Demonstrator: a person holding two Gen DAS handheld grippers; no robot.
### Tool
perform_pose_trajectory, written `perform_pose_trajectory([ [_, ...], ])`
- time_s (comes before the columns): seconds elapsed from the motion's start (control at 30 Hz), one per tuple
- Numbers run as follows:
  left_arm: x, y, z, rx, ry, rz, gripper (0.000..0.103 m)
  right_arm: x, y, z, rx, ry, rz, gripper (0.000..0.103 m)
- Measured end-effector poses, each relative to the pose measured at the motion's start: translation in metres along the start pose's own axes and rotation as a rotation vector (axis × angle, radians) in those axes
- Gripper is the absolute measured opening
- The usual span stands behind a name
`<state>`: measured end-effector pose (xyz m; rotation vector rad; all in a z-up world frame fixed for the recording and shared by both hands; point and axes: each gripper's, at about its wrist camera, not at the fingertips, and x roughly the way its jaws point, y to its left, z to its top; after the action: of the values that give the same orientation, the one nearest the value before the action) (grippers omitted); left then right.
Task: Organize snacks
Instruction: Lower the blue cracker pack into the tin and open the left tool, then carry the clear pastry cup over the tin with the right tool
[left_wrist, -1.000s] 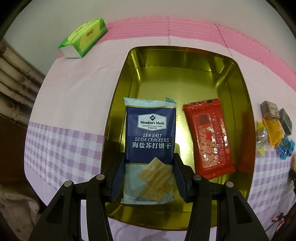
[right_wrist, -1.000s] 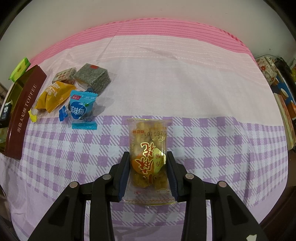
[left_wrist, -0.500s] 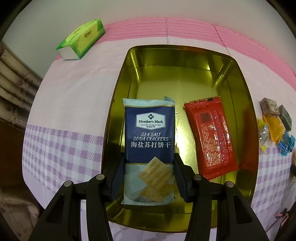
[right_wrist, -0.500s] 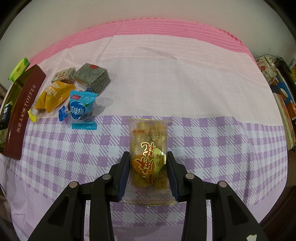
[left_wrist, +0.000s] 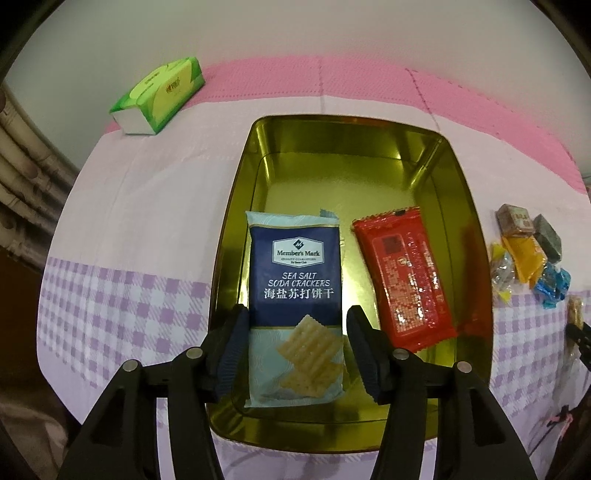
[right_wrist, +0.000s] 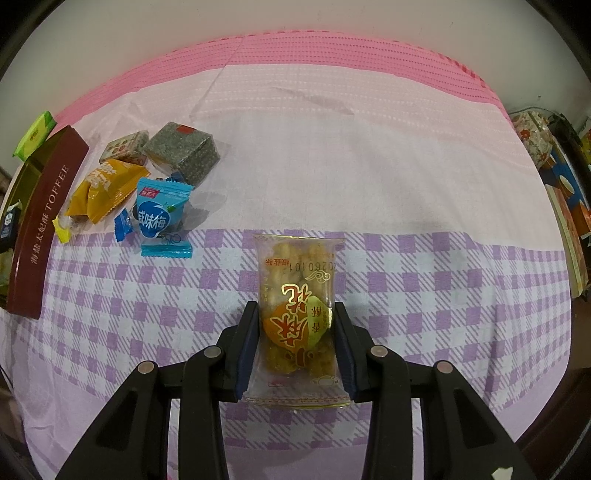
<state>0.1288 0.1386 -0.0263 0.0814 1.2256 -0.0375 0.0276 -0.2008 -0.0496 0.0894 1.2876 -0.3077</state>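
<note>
Gold metal lines the open tin (left_wrist: 424, 147), which is set on the pink and lilac checked tablecloth (left_wrist: 140, 229) with its long axis running away from the near edge. In its near-left part the blue soda cracker pack (left_wrist: 294, 295) is laid flat, its long axis parallel to the tin's long walls and pointing straight ahead of the left gripper (left_wrist: 293, 343). The jaws of that gripper are opening: a narrow gap is seen on each side of the pack, so the pack is between the pads but no longer pressed. A red packet (left_wrist: 402, 280) is laid beside it toward the tin's right wall, slightly slanted.

The clear fried-snack packet (right_wrist: 298, 317) is clamped by the right gripper (right_wrist: 295, 347), both pads pressed on its sides, its long axis in line with the fingers. It is held above the checked band near the cloth's front edge. The tin lies well off to the left of this gripper, its brown outer wall seen at the left edge of the cloth, with a small pile of loose sweets (right_wrist: 147, 192) between. The coming move is judged to be a leftward carry past that pile. A green tissue pack (left_wrist: 159, 96) is left at the far-left corner.
</note>
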Motion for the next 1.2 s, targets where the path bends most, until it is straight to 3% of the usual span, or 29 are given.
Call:
perform_pose_trajectory([
  [0.23, -0.02, -0.002, -0.008, -0.004, -0.06, -0.008, 0.058, -0.001, 0.001, 0.0, -0.004, -0.001, -0.008, 0.034],
  [0.5, -0.038, 0.008, -0.022, -0.028, -0.119, 0.002, 0.067, -0.007, 0.002, -0.005, 0.026, -0.002, -0.042, 0.034],
  [0.57, -0.041, 0.01, -0.025, -0.037, -0.132, -0.003, 0.074, -0.012, 0.001, -0.008, 0.04, -0.016, -0.049, 0.034],
  [0.73, -0.049, 0.018, -0.027, -0.062, -0.16, -0.028, 0.079, -0.042, 0.005, -0.007, 0.043, -0.083, -0.059, 0.034],
  [0.97, -0.05, 0.043, -0.027, -0.12, -0.177, 0.006, 0.08, -0.082, 0.051, -0.002, -0.038, -0.157, 0.048, 0.034],
  [1.2, -0.053, 0.068, -0.041, -0.189, -0.181, 0.05, 0.08, -0.094, 0.124, 0.009, -0.14, -0.142, 0.193, 0.034],
])
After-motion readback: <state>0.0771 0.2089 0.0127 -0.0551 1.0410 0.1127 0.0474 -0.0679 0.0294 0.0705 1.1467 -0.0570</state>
